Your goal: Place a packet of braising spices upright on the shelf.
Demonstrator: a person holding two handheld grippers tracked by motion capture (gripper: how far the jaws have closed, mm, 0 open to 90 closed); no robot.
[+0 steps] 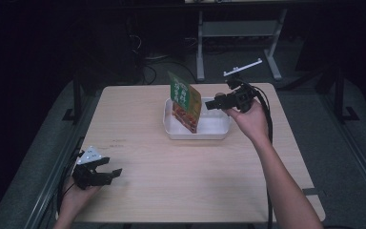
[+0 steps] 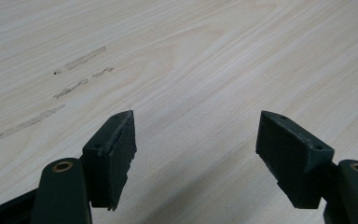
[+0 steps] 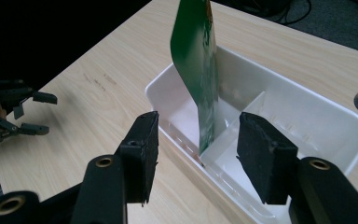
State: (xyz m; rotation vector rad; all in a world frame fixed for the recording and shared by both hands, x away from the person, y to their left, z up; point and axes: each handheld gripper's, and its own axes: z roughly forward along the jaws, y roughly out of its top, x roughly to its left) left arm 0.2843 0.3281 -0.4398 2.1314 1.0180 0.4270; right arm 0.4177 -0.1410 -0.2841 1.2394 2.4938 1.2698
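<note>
Currently, the packet (image 1: pixel 186 101) is stood tilted in the tray (image 1: pixel 218 130) on the bench (image 1: pixel 171 171). The right gripper (image 1: pixel 210 104) is held apart just beside it, untouching. The left gripper (image 1: pixel 114 173) is held apart over bare bench.

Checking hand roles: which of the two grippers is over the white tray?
The right gripper, open beside the upright green packet in the white tray; the left gripper sits at the table's near corner.

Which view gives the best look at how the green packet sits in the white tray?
The right gripper view: the green packet stands on its lower edge inside the white tray, against a divider, beyond the open right gripper. The high view shows its printed face, tilted. The left gripper view looks at bare table.
</note>
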